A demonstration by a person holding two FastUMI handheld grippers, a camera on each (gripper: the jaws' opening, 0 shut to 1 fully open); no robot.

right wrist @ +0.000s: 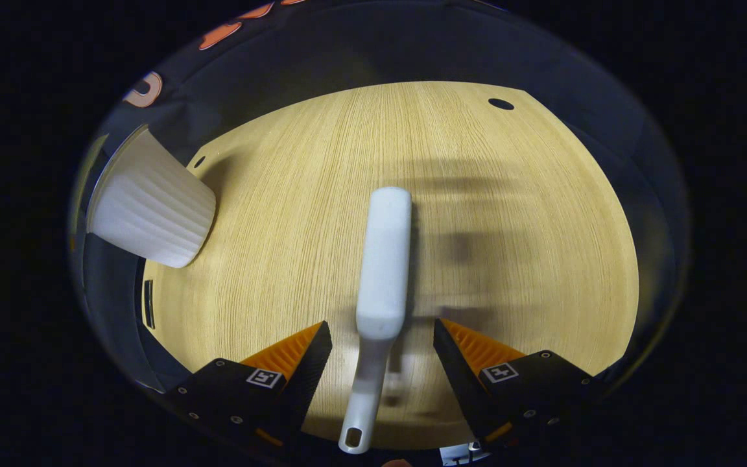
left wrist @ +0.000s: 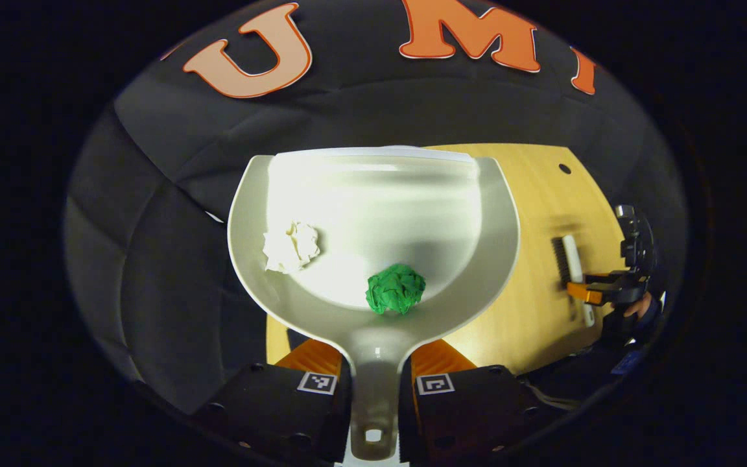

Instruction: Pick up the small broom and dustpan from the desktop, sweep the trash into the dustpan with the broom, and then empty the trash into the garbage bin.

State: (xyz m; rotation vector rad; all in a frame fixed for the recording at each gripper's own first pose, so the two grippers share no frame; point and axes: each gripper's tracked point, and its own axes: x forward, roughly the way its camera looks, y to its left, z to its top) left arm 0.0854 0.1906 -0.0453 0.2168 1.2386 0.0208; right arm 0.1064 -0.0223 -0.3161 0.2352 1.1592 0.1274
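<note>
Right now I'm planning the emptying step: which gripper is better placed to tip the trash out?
Left. The left gripper is shut on the dustpan handle, with the white paper ball and green paper ball inside. The right gripper is open, straddling the broom on the desktop.

The left hand-held gripper [left wrist: 374,383] has both fingers pressed against the dustpan handle [left wrist: 373,389], holding it level in front. The right hand-held gripper [right wrist: 383,353] hangs above the surface [right wrist: 542,214] with its fingers spread wide, the broom handle [right wrist: 367,395] lying untouched between them. A hand [left wrist: 636,305] grips it from behind.
</note>
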